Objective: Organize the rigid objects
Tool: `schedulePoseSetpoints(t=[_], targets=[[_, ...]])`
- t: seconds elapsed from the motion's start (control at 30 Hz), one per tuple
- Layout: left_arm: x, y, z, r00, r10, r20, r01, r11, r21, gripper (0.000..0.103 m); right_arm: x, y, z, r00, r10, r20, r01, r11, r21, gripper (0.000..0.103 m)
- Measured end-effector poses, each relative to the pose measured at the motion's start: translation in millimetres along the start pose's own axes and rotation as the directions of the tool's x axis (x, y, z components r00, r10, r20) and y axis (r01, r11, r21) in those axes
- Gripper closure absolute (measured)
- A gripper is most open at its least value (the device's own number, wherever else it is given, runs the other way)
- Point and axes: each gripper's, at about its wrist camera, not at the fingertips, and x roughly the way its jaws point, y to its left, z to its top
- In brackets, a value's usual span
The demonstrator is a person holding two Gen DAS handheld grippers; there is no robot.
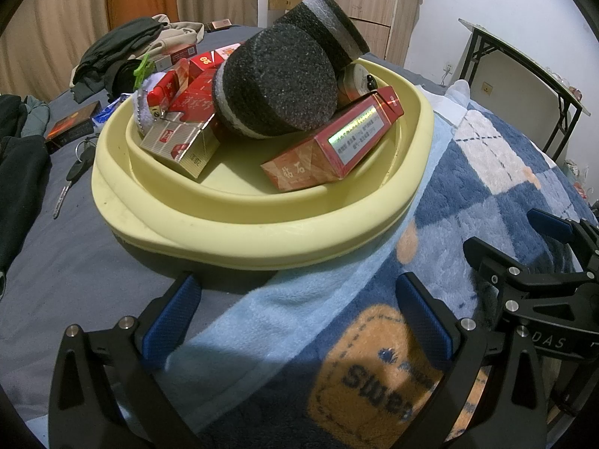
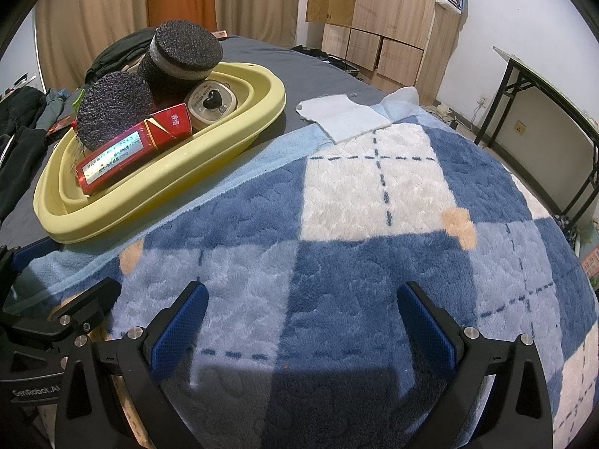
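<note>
— Where are the rigid objects sitting?

— In the yellow basin (image 1: 262, 232) on the bed: two black foam cylinders (image 1: 277, 82) lying over red cartons (image 1: 337, 146) (one key (image 1: 71, 179) is lying outside, on the grey sheet).

— Grippers?

— Left gripper (image 1: 299, 321) and right gripper (image 2: 301, 321) are both hovering over the plaid blanket (image 2: 374, 194), jaws spread, holding nothing.

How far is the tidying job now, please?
Mostly done: the yellow basin already holds foam cylinders and red boxes. Nothing in hand: left tool and right tool are open. Left: a key and dark box on the bed.
</note>
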Motion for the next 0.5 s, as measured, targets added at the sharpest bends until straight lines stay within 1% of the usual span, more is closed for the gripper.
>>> schedulePoseSetpoints(t=[0.5], targets=[[-0.2, -0.7, -0.1, 1.000, 0.000, 0.000, 0.000, 1.000, 0.000, 0.000, -0.7, -0.3, -0.3, 1.000, 0.000, 0.000, 0.000, 1.000, 0.000, 0.000]])
